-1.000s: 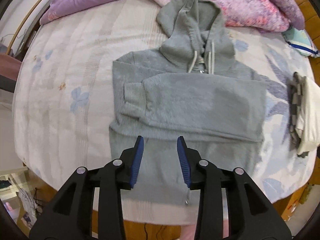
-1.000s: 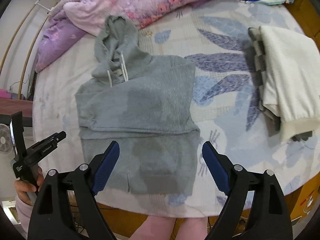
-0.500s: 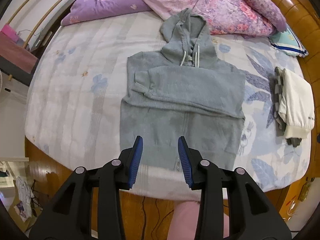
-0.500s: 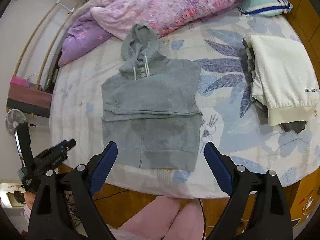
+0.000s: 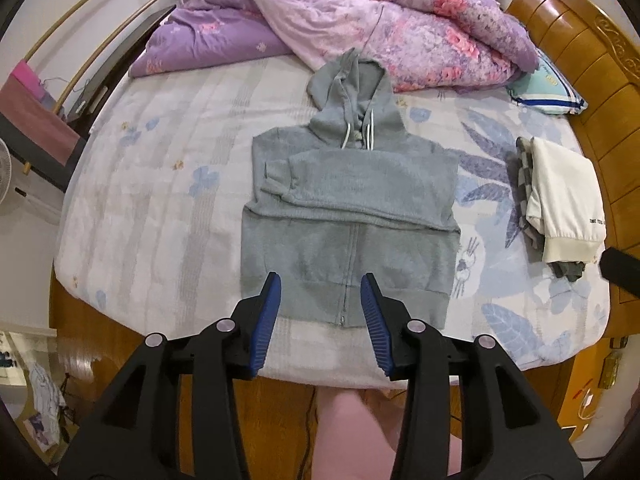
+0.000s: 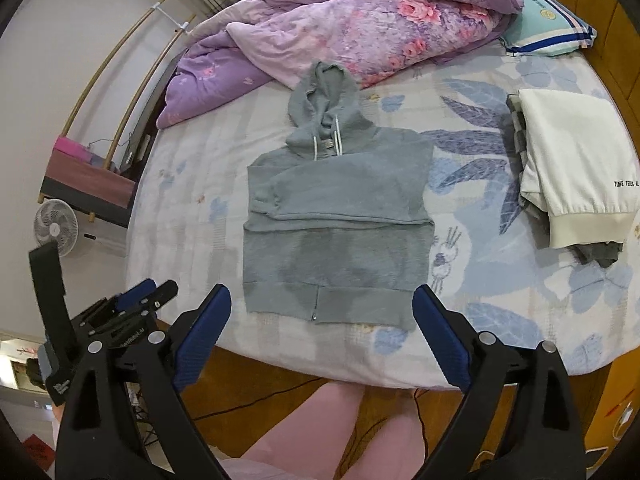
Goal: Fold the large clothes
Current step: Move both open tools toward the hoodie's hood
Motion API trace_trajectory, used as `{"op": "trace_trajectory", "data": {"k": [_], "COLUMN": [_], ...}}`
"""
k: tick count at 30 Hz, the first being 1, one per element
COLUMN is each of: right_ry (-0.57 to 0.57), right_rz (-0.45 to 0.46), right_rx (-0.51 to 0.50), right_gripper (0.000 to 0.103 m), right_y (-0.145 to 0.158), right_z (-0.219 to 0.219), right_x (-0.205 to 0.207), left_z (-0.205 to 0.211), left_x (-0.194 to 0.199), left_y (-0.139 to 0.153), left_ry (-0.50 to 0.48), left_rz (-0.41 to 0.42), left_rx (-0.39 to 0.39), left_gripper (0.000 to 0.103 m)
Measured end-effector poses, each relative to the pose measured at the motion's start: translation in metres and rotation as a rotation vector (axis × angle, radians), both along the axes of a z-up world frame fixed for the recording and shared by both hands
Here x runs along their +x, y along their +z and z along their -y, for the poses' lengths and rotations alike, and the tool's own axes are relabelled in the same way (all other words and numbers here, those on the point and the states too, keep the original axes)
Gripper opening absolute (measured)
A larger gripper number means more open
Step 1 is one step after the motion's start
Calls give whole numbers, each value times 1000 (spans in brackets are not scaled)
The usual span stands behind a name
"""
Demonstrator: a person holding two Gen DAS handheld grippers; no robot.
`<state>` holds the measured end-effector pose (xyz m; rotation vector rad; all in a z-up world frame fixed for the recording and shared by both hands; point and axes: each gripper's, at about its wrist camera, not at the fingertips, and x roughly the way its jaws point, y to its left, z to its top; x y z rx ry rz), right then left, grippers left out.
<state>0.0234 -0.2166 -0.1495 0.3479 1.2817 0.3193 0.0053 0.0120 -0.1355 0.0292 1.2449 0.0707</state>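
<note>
A: Where is the grey hoodie [image 5: 352, 216], and which way does it point?

B: It lies flat on the bed [image 5: 160, 184], roughly in the middle of the mattress. Its long axis runs from the near edge toward the far side: hem and zipper end nearest the cameras, hood pointing away, its tip touching the purple and pink quilt [image 5: 360, 28]. In the right wrist view the hoodie [image 6: 336, 220] reads the same way, tilted slightly left at the hood.

A: And the sleeves?

B: Both are folded across the chest, forming a band at right angles to that axis. One cuff shows at the left side; the other cuff I cannot make out.

A: The grippers?

B: The left gripper [image 5: 320, 312] is held above the near edge of the bed, jaws apart with a moderate gap, nothing between them. The right gripper [image 6: 320, 336] is spread much wider, also empty, just short of the hem.

A: Anything hidden?

B: A folded white garment [image 6: 576, 164] sits on the right of the bed over a darker checked piece, mostly covered. The striped pillow [image 6: 548, 28] is partly tucked behind the quilt. The underside of the hoodie is not visible.
</note>
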Motion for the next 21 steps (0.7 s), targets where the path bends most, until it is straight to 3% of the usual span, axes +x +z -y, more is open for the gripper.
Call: {"op": "trace_trajectory", "data": {"k": [7,14,21], "right_ry": [-34,-147,-235], "right_rz": [28,29,59], "right_rx": [-3,-11,-21], "right_gripper": [90,90,90], "right_y": [8,13,33], "right_z": [-41,-90,-113], "right_x": [21,55,82], "left_z": [-41,-106,-148], "left_x": [24,76,123], "left_y": [17,34,35], "left_ry": [-29,-113,-158], "left_rz": [46,79,80], "left_rx": [2,-15,-57], "left_gripper": [45,50,54]}}
